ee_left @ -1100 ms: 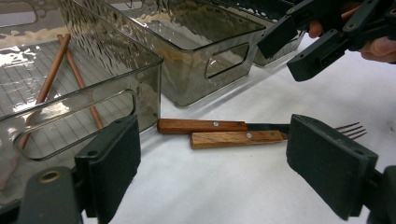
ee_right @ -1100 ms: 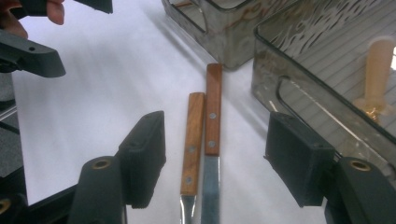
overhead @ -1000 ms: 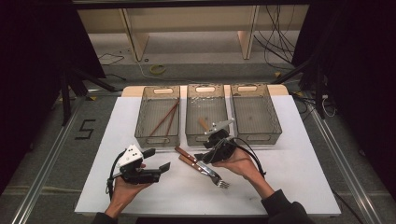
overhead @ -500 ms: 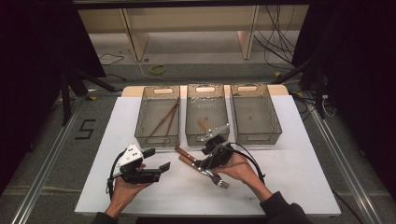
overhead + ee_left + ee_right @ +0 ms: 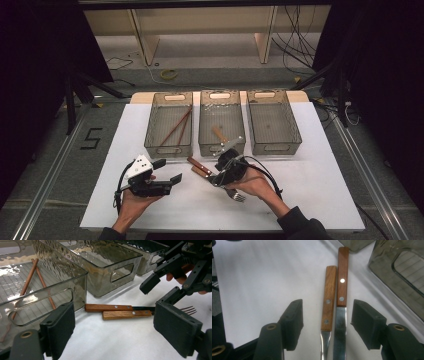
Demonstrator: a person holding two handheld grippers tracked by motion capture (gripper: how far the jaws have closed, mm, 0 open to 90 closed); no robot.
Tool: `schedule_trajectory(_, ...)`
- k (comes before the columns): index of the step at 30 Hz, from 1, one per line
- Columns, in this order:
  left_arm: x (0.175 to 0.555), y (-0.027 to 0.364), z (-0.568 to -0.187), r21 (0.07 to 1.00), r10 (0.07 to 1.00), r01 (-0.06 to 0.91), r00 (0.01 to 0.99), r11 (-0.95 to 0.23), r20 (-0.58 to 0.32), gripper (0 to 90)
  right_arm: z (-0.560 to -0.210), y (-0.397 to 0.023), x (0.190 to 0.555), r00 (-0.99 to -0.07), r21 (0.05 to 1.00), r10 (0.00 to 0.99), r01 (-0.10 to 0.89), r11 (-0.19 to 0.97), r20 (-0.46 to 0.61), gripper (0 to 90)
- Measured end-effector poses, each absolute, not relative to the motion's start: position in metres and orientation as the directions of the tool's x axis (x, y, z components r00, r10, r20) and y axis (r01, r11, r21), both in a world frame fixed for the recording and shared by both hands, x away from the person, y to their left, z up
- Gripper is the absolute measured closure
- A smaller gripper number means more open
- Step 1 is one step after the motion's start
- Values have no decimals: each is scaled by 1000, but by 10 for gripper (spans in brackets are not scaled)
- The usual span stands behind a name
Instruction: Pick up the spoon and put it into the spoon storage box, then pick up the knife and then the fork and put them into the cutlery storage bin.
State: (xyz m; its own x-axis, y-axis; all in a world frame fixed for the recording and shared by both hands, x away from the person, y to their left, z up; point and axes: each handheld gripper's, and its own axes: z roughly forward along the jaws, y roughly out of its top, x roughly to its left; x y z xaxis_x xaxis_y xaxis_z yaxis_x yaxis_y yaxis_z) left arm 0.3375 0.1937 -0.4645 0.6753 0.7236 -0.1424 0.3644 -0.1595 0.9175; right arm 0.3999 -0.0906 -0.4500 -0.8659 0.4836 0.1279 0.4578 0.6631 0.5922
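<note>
White tabletop: right gripper (image 5: 325, 322) unclenched, jaws just narrowing astride wood-handled steel knife (image 5: 341, 290) and fork (image 5: 328, 297)—likely light, stiff, slick; grip wooden handles; left gripper (image 5: 120, 327) unclenched, empty.

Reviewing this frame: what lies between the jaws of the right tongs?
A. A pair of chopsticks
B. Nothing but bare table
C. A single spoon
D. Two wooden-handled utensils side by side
D: the right gripper view shows the right tongs straddling the fork and the knife, lying side by side, with the pads clear of both.
</note>
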Motion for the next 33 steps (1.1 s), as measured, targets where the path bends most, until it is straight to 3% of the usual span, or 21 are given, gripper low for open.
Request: schedule_trajectory(33, 336, 194, -465, 918, 726, 364, 673, -155, -144, 169, -472, -78, 395, -884, 507, 459, 439, 741, 95, 598)
